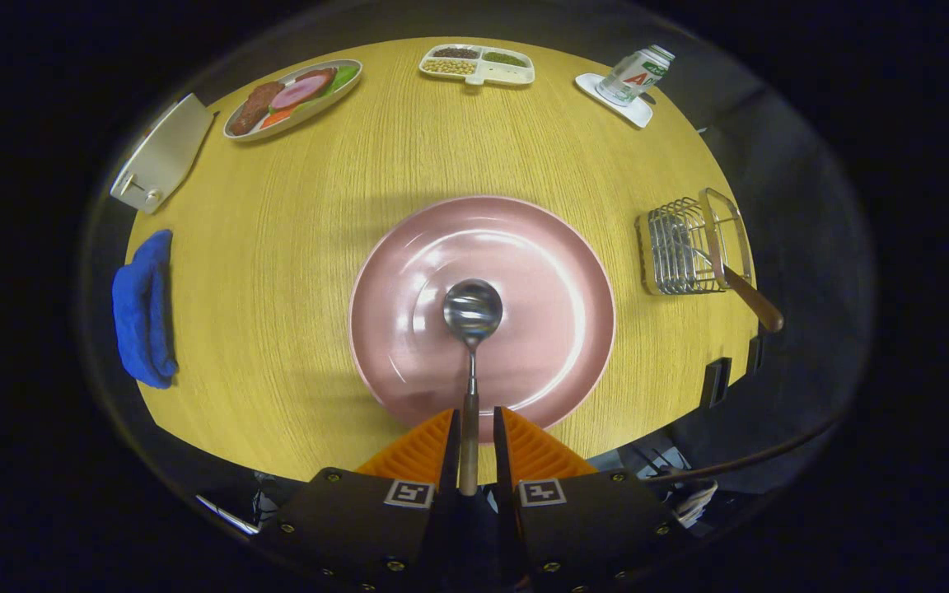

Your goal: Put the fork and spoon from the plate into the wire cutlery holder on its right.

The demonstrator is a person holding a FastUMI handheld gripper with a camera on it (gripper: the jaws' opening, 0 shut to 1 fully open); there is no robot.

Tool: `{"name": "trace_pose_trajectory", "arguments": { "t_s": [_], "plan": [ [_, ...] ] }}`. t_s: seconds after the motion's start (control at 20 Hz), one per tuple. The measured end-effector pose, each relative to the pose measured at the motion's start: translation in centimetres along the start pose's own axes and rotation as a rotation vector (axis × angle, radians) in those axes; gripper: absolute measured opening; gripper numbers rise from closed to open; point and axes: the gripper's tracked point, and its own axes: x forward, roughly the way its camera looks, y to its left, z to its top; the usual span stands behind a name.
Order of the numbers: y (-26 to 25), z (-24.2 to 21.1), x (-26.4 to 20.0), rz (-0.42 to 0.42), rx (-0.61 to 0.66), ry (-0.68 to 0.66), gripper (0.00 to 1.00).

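Note:
My gripper [471, 441] is shut on the wooden handle of a spoon [472, 329]. The spoon's metal bowl hangs ahead of the fingers, over the middle of the pink plate [557, 272]. The plate itself lies bare on the yellow wooden table [293, 247]. To the plate's right stands the wire cutlery holder [684, 245]. A wooden-handled utensil [750, 298], apparently the fork, leans in the holder with its handle sticking out toward the table's near right edge.
At the far side of the table are an oval dish of food [293, 97], a divided tray of beans [477, 64] and a bottle on a white coaster [633, 76]. A blue cloth [143, 309] and a white flat object [163, 152] lie at the left edge.

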Motion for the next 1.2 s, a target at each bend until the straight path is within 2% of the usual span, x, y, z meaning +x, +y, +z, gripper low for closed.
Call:
{"name": "trace_pose_trajectory", "arguments": {
  "t_s": [0.25, 0.85, 1.1, 1.15, 1.2],
  "plan": [
    [-0.1, -0.6, 1.7, 0.002, 0.029, 0.027, 0.23],
    [0.7, -0.6, 4.5, 0.085, 0.082, 0.06, 0.23],
    [0.4, -0.7, 4.9, 0.077, 0.097, 0.073, 0.23],
    [0.5, -0.1, 4.6, 0.092, 0.11, 0.066, 0.18],
    [0.8, -0.3, 5.1, 0.103, 0.118, 0.057, 0.17]
  ]
}}
